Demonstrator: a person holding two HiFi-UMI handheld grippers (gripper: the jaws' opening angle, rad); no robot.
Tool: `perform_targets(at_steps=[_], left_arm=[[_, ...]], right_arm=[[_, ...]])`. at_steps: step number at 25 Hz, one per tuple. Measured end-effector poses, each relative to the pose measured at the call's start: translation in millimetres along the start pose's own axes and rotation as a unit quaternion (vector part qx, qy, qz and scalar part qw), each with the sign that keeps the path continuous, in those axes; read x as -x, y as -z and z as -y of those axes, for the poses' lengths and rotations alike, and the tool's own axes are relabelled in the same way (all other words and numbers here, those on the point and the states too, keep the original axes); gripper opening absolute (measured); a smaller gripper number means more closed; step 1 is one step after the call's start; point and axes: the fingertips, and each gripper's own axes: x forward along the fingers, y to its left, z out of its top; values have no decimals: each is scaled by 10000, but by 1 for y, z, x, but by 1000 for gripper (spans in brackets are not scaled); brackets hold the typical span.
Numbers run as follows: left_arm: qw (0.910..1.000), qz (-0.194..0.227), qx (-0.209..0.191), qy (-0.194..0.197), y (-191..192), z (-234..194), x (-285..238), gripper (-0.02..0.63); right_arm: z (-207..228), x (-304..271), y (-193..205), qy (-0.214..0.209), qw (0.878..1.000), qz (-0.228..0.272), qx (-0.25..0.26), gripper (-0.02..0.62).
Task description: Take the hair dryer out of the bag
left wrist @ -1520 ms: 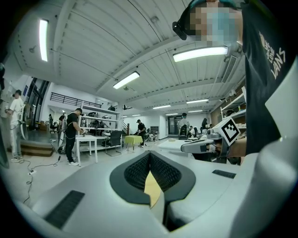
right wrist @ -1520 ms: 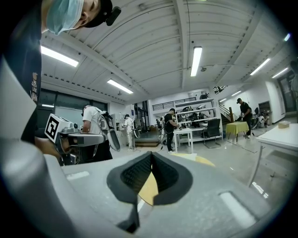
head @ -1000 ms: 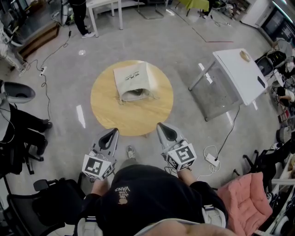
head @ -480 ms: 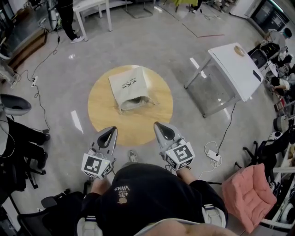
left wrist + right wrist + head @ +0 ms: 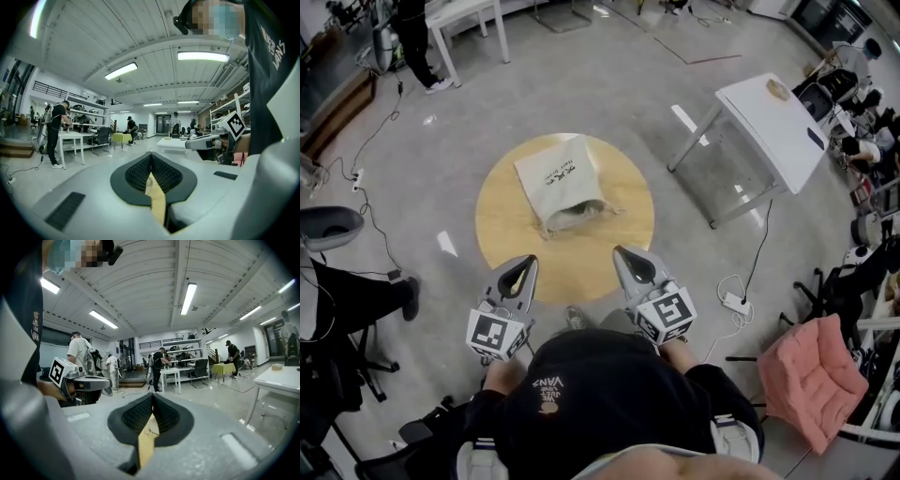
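The bag (image 5: pixel 560 182) lies on our round worktop (image 5: pixel 614 234), a white table (image 5: pixel 773 127) near; our left claw (image 5: pixel 524 264) and right claw (image 5: pixel 627 256) are closed, empty.

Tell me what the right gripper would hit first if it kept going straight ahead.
The right gripper would probably meet the cloth bag on the round wooden table; its height is unclear.

bag (image 5: pixel 561 183): matt cloth | table (image 5: pixel 508 234): smooth wood | floor (image 5: pixel 609 94): glossy

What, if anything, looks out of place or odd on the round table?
Nothing stands out. The cloth bag lies flat on the round table, its mouth open, with something grey showing inside.
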Motion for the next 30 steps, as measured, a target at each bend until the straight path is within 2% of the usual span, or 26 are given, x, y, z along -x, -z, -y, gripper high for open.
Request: perform_targets(at_steps=[10,18,23,26,30], left_arm=[[9997,-157,53,-187,13,-20,-15,8],[9972,-168,42,-729,14,-29,-43,8],[9963,-86,7,-858,22,-29,-65,8],[9960,-177,-56,-877,27,-28,-80,8],[9953,-296,52,-926,34,-30,-97,8]], right_arm=[[22,-25,6,-71,9999,-83,-74,0],[45,-52,0,-635,9978,-172,35,0],[58,-72,2,-981,9947,-280,94,0],[67,-82,3,-1107,9933,-314,123,0],[75,-95,3,-1258,9913,-353,140,0]])
